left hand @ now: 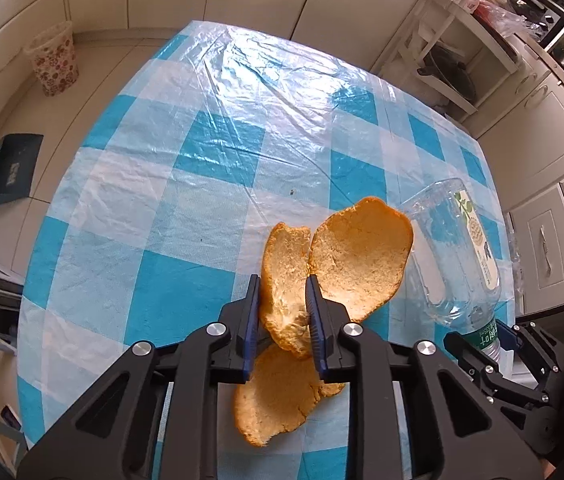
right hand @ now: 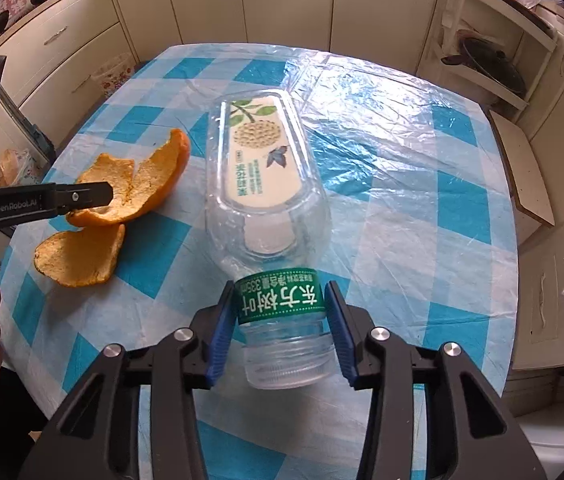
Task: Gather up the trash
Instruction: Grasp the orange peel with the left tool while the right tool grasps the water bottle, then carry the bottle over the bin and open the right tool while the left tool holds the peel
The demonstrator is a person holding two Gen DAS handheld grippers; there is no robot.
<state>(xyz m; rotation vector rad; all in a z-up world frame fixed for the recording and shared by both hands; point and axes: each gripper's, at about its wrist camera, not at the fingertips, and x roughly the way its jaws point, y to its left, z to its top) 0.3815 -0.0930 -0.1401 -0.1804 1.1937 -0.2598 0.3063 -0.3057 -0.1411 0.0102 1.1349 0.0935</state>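
Observation:
An orange peel (left hand: 346,256) in several joined lobes sits between my left gripper's (left hand: 283,289) blue pads, which are shut on its middle lobe; one lobe hangs below. In the right wrist view the peel (right hand: 138,188) is at the left, with the left gripper (right hand: 102,196) clamped on it just above the table. An empty clear plastic bottle (right hand: 266,184) with a green neck label lies pointing away. My right gripper (right hand: 280,300) is shut on its neck. The bottle also shows at the right of the left wrist view (left hand: 458,248).
The table (left hand: 210,152) has a blue and white checked plastic cover. A flowered waste bin (left hand: 55,60) stands on the floor at the far left. Cabinets line the walls, and a white shelf rack (right hand: 490,52) with pans stands at the back right.

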